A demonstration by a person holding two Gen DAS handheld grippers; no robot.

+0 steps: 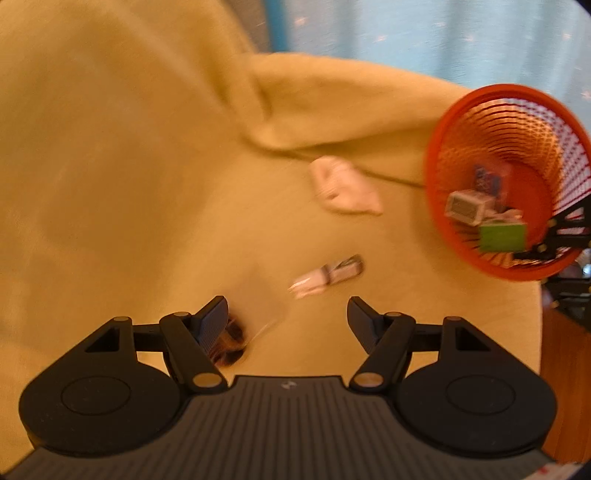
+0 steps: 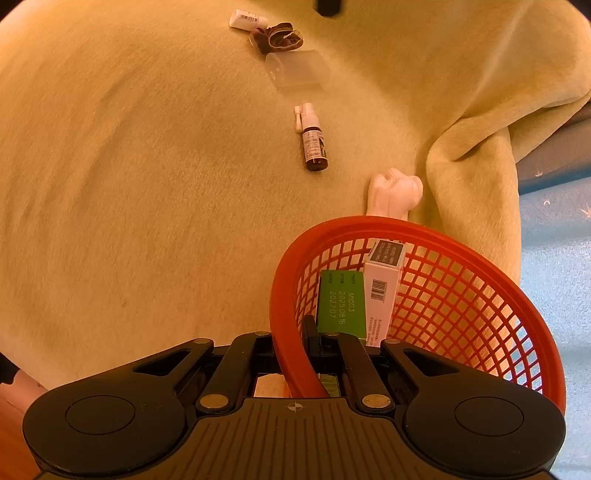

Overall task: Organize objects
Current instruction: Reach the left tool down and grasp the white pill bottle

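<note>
A red mesh basket [image 2: 406,229] holds a green box [image 2: 338,302] and a white box [image 2: 382,284]. My right gripper [image 2: 293,341] is shut on the basket's near rim. On the yellow blanket lie a brown spray bottle [image 2: 314,144], a white soft toy [image 2: 395,192], a clear plastic cup [image 2: 297,70], a brown scrunchie [image 2: 277,38] and a small white bottle [image 2: 245,18]. In the blurred left wrist view my left gripper [image 1: 287,314] is open and empty just short of the spray bottle [image 1: 328,275]. The scrunchie [image 1: 229,343] lies by its left finger and the basket [image 1: 443,140] is at the right.
The yellow blanket [image 1: 129,184] covers the whole surface and bunches into a thick fold [image 2: 472,155] behind the basket. Light blue fabric [image 2: 554,277] shows past the blanket's right edge. A strip of brown wood [image 1: 565,369] runs along the right of the left wrist view.
</note>
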